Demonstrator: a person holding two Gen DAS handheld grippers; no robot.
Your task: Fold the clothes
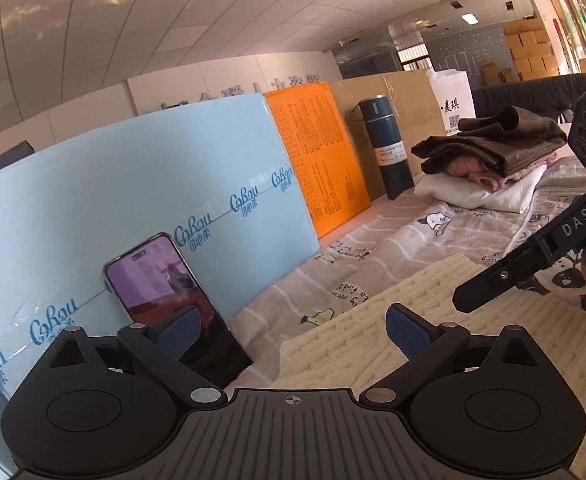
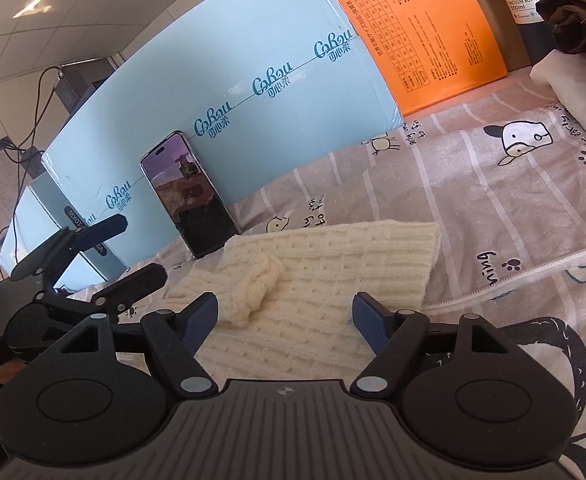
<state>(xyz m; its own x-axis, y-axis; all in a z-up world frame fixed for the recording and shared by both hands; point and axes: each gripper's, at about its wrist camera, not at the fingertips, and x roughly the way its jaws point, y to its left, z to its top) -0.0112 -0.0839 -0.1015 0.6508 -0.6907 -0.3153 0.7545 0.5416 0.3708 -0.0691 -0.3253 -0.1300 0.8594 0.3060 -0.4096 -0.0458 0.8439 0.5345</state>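
Note:
A cream cable-knit sweater (image 2: pixel 313 276) lies folded flat on the cartoon-print bed sheet (image 2: pixel 473 184), with a knitted knot on top. It also shows in the left wrist view (image 1: pixel 373 344). My right gripper (image 2: pixel 285 316) is open and empty, just above the sweater's near part. My left gripper (image 1: pixel 291 330) is open and empty, at the sweater's left edge; it also shows in the right wrist view (image 2: pixel 125 248). The right gripper shows at the right of the left wrist view (image 1: pixel 533 264).
A phone (image 2: pixel 189 192) leans on a light blue box (image 2: pixel 221 80). An orange box (image 2: pixel 425 28), a cardboard box (image 1: pixel 397 108) and a dark vacuum bottle (image 1: pixel 389 148) stand along the back. A pile of folded clothes (image 1: pixel 489 156) lies at the far right.

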